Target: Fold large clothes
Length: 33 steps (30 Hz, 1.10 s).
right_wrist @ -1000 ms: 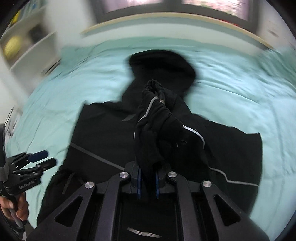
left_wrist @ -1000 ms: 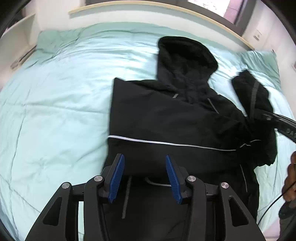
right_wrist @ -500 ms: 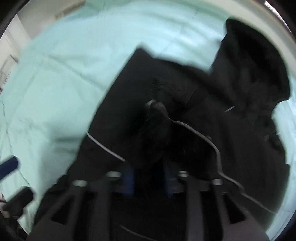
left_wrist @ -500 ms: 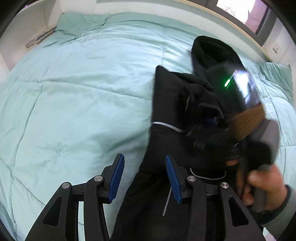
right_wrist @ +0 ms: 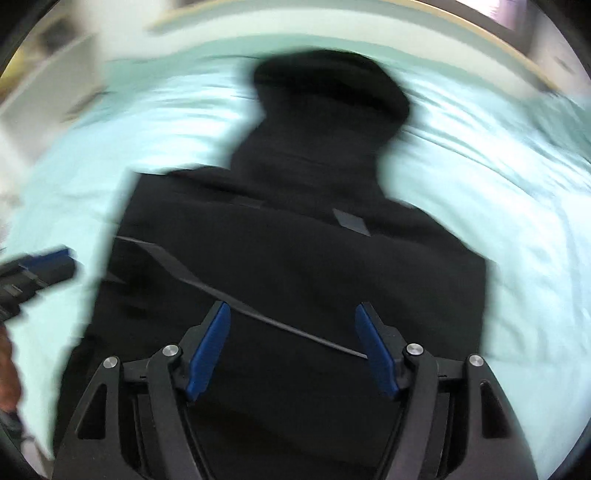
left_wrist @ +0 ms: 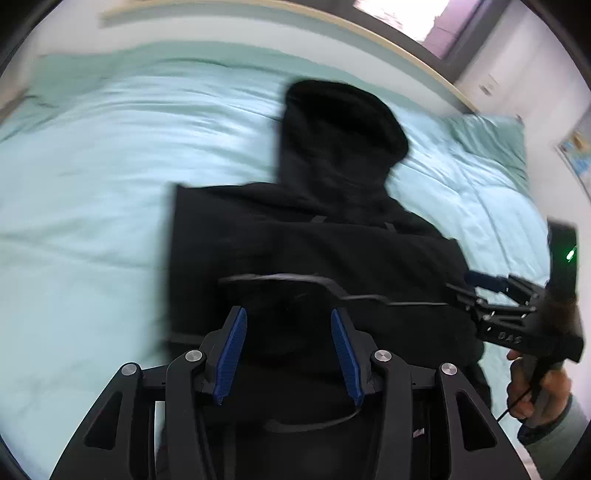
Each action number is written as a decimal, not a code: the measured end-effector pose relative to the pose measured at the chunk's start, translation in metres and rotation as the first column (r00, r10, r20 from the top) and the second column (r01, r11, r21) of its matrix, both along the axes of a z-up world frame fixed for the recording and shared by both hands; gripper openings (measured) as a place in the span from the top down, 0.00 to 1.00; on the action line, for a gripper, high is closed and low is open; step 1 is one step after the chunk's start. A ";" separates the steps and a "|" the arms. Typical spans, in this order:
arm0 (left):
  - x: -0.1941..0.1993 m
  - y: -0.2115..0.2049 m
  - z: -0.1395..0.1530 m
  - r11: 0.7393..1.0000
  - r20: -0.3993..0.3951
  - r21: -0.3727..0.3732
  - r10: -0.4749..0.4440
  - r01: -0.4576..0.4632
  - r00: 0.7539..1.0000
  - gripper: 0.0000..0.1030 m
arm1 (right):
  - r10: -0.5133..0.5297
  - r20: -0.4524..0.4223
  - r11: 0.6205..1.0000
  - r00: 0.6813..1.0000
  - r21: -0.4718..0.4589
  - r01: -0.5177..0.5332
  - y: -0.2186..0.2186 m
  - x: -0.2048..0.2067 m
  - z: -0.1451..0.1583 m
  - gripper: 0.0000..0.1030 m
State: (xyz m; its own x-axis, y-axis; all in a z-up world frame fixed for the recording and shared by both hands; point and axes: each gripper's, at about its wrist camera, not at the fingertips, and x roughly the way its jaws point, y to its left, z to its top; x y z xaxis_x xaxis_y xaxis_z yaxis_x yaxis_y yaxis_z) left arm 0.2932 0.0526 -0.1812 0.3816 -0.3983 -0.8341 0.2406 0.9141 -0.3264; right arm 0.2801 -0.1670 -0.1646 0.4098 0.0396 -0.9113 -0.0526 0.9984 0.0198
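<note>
A black hooded jacket [left_wrist: 314, 251] with thin pale piping lies flat on the mint green bedcover [left_wrist: 92, 177], hood [left_wrist: 340, 122] pointing away, both sleeves folded in over the body. It also fills the right wrist view [right_wrist: 295, 266]. My left gripper [left_wrist: 288, 354] is open and empty above the jacket's lower part. My right gripper [right_wrist: 291, 350] is open and empty above the jacket's middle. The right gripper also shows in the left wrist view [left_wrist: 491, 291] at the jacket's right edge. The left gripper's fingers [right_wrist: 44, 262] show at the left edge of the right wrist view.
The bed's pale wooden headboard [left_wrist: 406, 48] runs along the far side below a window [left_wrist: 417, 18]. A green pillow [left_wrist: 491, 140] lies at the far right. White shelving [right_wrist: 44, 81] stands to the left of the bed.
My right gripper has let go of the sleeve, laid it across the jacket's body, opened and drawn back to the right. The left gripper stayed open.
</note>
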 end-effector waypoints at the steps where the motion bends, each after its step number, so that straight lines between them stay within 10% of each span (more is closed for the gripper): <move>1: 0.008 -0.010 -0.010 1.000 -0.015 -0.002 -0.013 0.013 1.000 0.52 | -0.041 -0.020 0.999 0.999 -0.026 0.040 -0.020 -0.003 -0.008 0.30; 5: 0.034 -0.022 -0.070 0.995 -0.143 0.092 0.036 -0.023 0.989 0.52 | -0.141 -0.096 0.987 0.985 -0.086 0.132 -0.066 -0.013 -0.047 0.30; 7: 0.040 -0.005 -0.096 0.994 -0.186 0.093 0.074 -0.058 0.980 0.73 | -0.155 -0.153 0.986 0.976 -0.084 0.144 -0.084 -0.015 -0.076 0.31; 12: 0.038 0.010 -0.077 0.996 -0.211 0.029 0.091 -0.087 0.973 0.84 | -0.182 -0.194 0.983 0.964 -0.041 0.178 -0.103 -0.015 -0.083 0.32; 16: 0.027 -0.018 -0.030 1.000 -0.101 0.011 -0.010 0.011 0.995 0.70 | -0.116 -0.067 0.993 0.991 0.005 0.117 -0.089 -0.014 -0.033 0.33; 18: 0.028 -0.033 -0.019 1.000 -0.052 0.001 -0.030 0.030 0.998 0.42 | -0.073 -0.016 0.995 0.997 0.065 0.074 -0.077 -0.008 -0.019 0.33; 25: 0.057 -0.034 -0.087 0.991 -0.169 0.132 0.038 -0.016 0.985 0.42 | -0.059 -0.156 0.998 0.986 0.013 0.061 -0.059 0.022 -0.086 0.35; 33: 0.072 -0.050 0.008 0.997 0.043 0.023 -0.074 0.073 0.996 0.43 | -0.018 -0.064 0.989 0.998 0.143 0.027 -0.077 0.046 -0.025 0.36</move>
State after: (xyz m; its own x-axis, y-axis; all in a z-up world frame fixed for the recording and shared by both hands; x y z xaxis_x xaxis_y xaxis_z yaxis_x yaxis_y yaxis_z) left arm 0.3649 0.0030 -0.1731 0.3886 -0.4091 -0.8256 0.3207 0.9001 -0.2951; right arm 0.3265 -0.2443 -0.1894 0.3543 0.1631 -0.9208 -0.0245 0.9859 0.1653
